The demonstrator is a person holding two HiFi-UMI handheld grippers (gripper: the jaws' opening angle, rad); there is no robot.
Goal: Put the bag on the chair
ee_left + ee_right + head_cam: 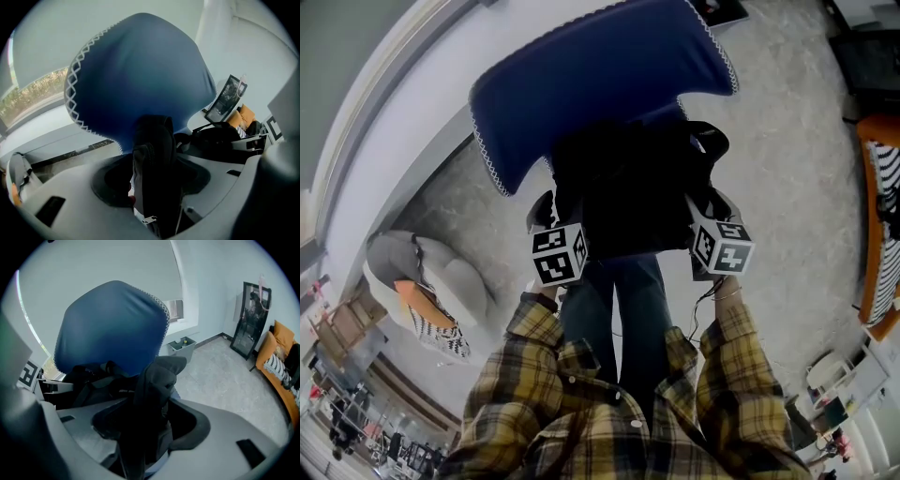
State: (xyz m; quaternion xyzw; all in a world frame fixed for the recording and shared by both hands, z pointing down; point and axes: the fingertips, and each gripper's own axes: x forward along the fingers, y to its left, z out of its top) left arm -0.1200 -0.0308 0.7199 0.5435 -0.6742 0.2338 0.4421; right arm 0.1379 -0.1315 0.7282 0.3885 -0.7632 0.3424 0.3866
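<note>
**Left gripper**: the jaws are spread wide. An upright fold of the black bag stands between them. A dark gap shows on either side of the fold, so neither pad presses on it.

**Right gripper**: the jaws are spread wide. A second fold of the bag's fabric rises between them and hangs loose, clear of the pads.

**Bag position:** in the head view the bulk of the bag sits between the two pairs of jaws and just beyond their tips. It rests against the lower edge of the blue chair backrest, which has white zigzag stitching along its border. The bag covers the chair seat.

**Chair position:** the backrest stands directly beyond both pairs of jaws.
</note>
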